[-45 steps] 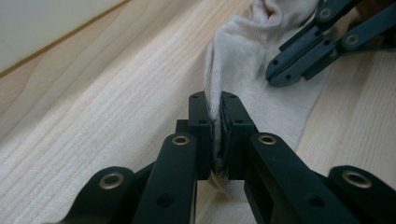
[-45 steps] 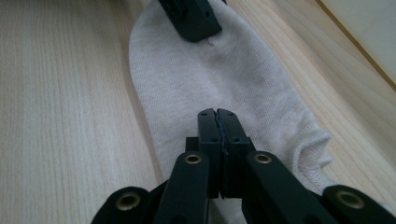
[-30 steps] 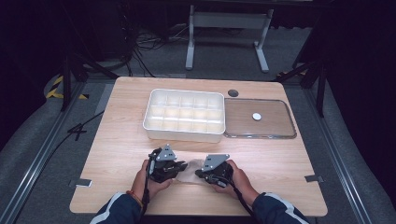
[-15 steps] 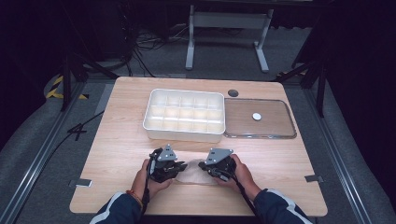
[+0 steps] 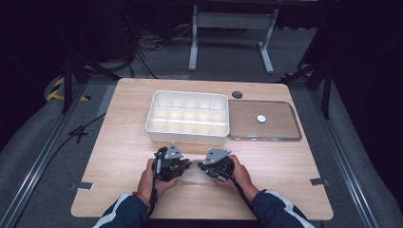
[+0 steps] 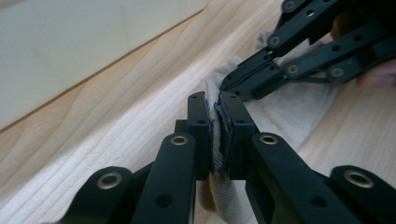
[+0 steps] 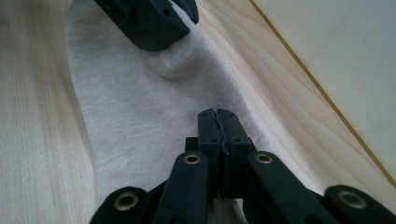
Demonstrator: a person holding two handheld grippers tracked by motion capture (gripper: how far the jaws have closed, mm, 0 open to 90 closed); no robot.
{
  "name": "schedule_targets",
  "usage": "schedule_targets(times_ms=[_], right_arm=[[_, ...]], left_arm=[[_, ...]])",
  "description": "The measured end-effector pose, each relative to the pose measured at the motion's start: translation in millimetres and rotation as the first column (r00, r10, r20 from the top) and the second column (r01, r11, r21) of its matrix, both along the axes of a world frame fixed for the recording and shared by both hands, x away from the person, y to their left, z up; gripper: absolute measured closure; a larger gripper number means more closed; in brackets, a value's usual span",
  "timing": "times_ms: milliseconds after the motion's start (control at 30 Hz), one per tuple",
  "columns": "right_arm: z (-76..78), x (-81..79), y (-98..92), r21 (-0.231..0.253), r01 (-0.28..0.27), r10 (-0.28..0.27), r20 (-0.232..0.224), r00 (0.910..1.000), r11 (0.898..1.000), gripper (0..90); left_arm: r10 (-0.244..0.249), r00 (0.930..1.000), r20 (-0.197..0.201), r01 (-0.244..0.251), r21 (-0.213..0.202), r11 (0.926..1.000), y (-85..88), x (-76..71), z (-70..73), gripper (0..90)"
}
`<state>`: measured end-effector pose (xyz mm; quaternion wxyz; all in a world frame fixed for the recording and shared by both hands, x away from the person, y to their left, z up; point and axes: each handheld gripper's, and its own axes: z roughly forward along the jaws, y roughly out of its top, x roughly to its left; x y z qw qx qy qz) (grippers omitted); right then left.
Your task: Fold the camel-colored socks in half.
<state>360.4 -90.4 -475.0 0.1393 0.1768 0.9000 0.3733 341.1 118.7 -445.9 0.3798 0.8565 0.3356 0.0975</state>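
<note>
On the near edge of the wooden table (image 5: pixel 119 142), little differs from a second ago: both hands remain low over the white cloth (image 5: pixel 194 176), the right one only a shade nearer the left. The white compartment tray (image 5: pixel 187 116) and the clear lid (image 5: pixel 278 124) beside it lie where they did. Around the table runs grey floor, with cables and a metal stand (image 5: pixel 231 21) in the dark beyond. In the left gripper view, the left gripper (image 6: pixel 218 127) has its jaws pressed on a raised fold of the cloth. In the right gripper view, the right gripper (image 7: pixel 218 127) shows its jaws closed together above the cloth; whether any fabric is caught between them I cannot tell.
</note>
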Motion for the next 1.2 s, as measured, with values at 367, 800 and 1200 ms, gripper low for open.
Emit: schedule_targets(times_ms=[367, 800, 1200], right_arm=[[12.1, -13.7, -6.8, 0.055, -0.116, 0.118, -0.04, 0.9922, 0.992, 89.5], [0.6, -9.8, 9.6, 0.047, -0.101, 0.103, -0.025, 0.9944, 0.994, 87.3], [8.7, -1.8, -16.5, 0.028, -0.056, 0.057, -0.048, 0.9972, 0.998, 85.7]], left_arm=[[-0.002, 1.0, 0.001, 0.002, -0.003, 1.0, -0.4, -2.2, 1.2, 84.7], [-0.022, 0.9997, 0.013, 0.022, -0.045, 0.9988, -4.5, -6.5, 4.8, 84.6], [-0.037, 0.999, 0.024, 0.038, -0.044, 0.9983, -11.8, -10.4, 8.5, 84.3]])
